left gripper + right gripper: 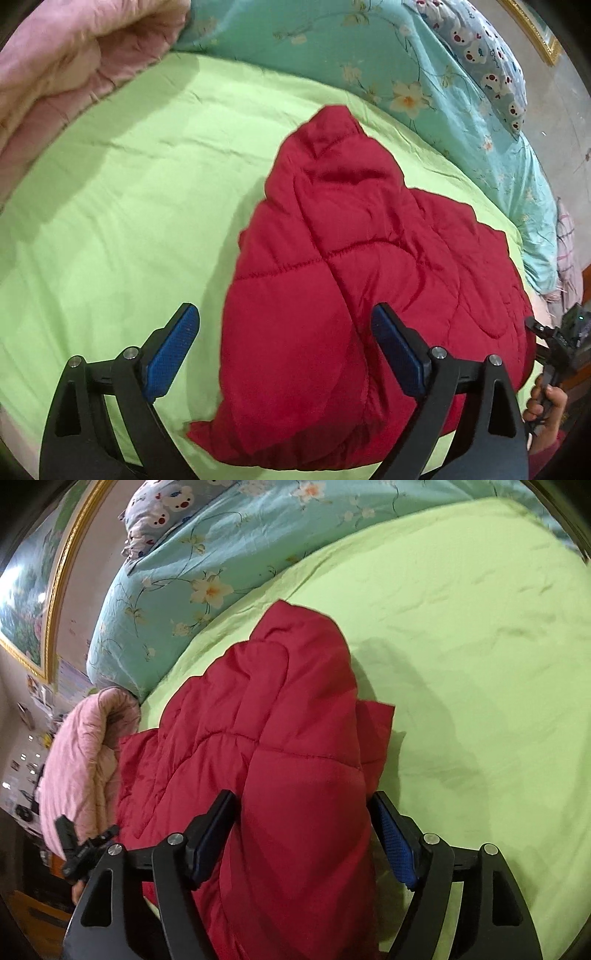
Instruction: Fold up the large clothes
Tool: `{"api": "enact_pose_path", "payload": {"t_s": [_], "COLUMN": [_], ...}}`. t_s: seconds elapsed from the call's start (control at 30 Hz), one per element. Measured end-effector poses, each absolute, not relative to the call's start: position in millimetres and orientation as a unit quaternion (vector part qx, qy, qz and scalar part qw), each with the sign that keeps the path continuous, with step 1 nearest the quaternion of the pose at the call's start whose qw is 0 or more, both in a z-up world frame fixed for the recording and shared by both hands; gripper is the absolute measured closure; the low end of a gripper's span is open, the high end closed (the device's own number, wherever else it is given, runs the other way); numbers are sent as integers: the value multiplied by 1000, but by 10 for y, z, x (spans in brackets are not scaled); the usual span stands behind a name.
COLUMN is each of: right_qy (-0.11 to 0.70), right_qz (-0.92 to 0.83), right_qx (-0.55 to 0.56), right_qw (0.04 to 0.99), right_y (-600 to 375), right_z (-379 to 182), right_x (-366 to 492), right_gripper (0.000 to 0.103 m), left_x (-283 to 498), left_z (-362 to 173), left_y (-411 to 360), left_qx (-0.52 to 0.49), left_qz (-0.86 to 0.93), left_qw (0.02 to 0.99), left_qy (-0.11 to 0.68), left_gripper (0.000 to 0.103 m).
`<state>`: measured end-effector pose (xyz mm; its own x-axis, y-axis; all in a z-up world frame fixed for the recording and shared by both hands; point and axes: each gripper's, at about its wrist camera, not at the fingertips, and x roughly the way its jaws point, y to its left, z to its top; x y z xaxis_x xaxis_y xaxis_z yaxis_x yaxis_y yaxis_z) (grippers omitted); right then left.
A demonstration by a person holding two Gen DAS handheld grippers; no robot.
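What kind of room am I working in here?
Most likely a bedroom: the red quilted jacket lies on a bed with a green sheet, beside a floral duvet and a patterned pillow.

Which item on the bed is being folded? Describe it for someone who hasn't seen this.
Find the lime-green sheet covering the bed. On it lies a red quilted jacket, bundled up. It is the only red, stitched item; the neighbouring bedding is pink or floral turquoise.

You see: red jacket = puffy stitched cloth, a little shiny | green sheet = smooth matt cloth, small wrinkles | pink blanket = soft fuzzy cloth | left gripper = matt black plastic, bumpy blue pads, shiny metal pins
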<state>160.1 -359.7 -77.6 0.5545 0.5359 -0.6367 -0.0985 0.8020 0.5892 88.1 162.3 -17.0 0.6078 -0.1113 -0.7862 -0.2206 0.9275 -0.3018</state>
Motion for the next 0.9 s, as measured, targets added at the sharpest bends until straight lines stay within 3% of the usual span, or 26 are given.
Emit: {"api": "enact_pose_path", "payload": {"t_s": [0.27,0.53,0.63,0.7,0.9], "right_qy": [407,341,320,316,335], "right_qz": [169,128,150,171,212], "right_qx": [242,169,128,95,63], "right_qw": [864,916,927,928,916], "right_y": [-3670,-3440,-3143,-2877,-2363], "right_z": [-582,-200,-68,-18,-95], "right_x": [1475,1283,1216,1187,1239], "right_gripper": [26,26,33,47,53], "left_x": [762,757,787,793,848], "left_z": [38,273,302,284,177], "left_y": [1769,1304,1052,897,614], "left_qx": [-201,-159,-138,-128,-106], "left_qz": [35,-25,-57,-75,-100], "left_qw": [896,916,918,917,909], "left_qy": [395,367,366,370,390], "left_gripper": [8,8,8,9,9]}}
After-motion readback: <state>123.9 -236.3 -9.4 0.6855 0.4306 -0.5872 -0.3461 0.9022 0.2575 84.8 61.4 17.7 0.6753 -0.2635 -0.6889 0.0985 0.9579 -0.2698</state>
